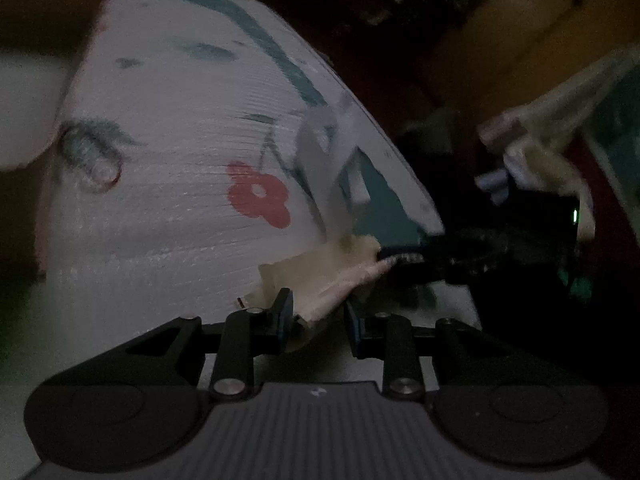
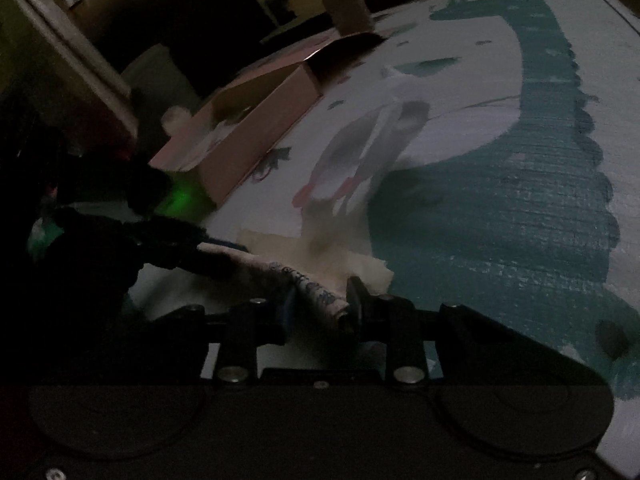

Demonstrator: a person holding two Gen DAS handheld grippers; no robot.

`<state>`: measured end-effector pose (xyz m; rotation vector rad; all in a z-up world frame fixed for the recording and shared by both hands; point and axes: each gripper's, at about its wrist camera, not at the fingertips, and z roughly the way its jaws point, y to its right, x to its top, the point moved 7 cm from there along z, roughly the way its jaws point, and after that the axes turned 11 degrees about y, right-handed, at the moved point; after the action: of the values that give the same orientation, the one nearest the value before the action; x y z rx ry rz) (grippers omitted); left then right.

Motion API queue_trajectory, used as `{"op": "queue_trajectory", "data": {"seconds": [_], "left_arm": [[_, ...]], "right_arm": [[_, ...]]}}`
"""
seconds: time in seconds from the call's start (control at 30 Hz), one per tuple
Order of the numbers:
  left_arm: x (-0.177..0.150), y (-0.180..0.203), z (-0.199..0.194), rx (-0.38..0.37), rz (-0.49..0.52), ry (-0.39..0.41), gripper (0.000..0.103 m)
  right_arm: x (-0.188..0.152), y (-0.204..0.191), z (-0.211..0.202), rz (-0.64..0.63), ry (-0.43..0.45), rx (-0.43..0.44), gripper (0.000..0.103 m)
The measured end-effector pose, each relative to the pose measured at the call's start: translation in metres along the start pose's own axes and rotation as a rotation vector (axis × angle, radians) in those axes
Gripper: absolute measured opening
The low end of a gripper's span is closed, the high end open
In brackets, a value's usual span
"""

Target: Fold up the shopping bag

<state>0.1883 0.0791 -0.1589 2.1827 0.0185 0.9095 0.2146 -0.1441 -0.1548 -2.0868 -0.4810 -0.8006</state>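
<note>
Left wrist view: left gripper (image 1: 318, 312) fingers clamp cream shopping bag (image 1: 320, 276), bunched between both grippers over dinosaur-print play mat (image 1: 160, 208). Right gripper (image 2: 320, 300) fingers pinch its other end; cardboard box (image 2: 248, 128) beyond.

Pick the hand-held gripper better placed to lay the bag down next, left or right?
Neither clearly: the left hand-held gripper and right hand-held gripper each pinch an end of the bunched cream fabric shopping bag low over the dinosaur-print mat.
</note>
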Motion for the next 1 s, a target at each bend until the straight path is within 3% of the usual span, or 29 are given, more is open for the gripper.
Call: {"op": "queue_trajectory", "data": {"seconds": [0.2,0.33,0.4,0.53,0.57,0.6,0.7,0.83,1.0], "left_arm": [[0.002,-0.009,0.000,0.036,-0.113,0.072,0.028],[0.006,-0.005,-0.002,0.086,-0.072,0.089,0.028],[0.010,0.007,-0.005,0.153,0.043,0.094,0.029],[0.017,0.041,-0.020,0.341,0.468,0.104,0.029],[0.019,0.052,-0.023,0.356,0.563,0.123,0.029],[0.020,0.063,-0.024,0.318,0.609,0.140,0.029],[0.016,0.085,-0.017,0.231,0.673,0.158,0.029],[-0.001,0.081,0.019,0.232,0.757,0.070,0.028],[0.002,0.071,0.031,0.258,0.728,0.089,0.028]], "right_arm": [[0.007,0.011,0.006,0.130,0.051,-0.051,0.026],[0.010,0.016,0.010,0.171,0.057,-0.076,0.024],[0.012,0.015,0.013,0.175,0.054,-0.088,0.024],[0.013,0.013,0.017,0.161,0.049,-0.108,0.024],[0.013,0.013,0.017,0.167,0.047,-0.109,0.024],[0.014,0.014,0.018,0.172,0.046,-0.111,0.024],[0.015,0.014,0.018,0.177,0.039,-0.116,0.024],[0.015,0.016,0.017,0.192,0.037,-0.112,0.024],[0.015,0.010,0.016,0.136,0.036,-0.131,0.024]]}}
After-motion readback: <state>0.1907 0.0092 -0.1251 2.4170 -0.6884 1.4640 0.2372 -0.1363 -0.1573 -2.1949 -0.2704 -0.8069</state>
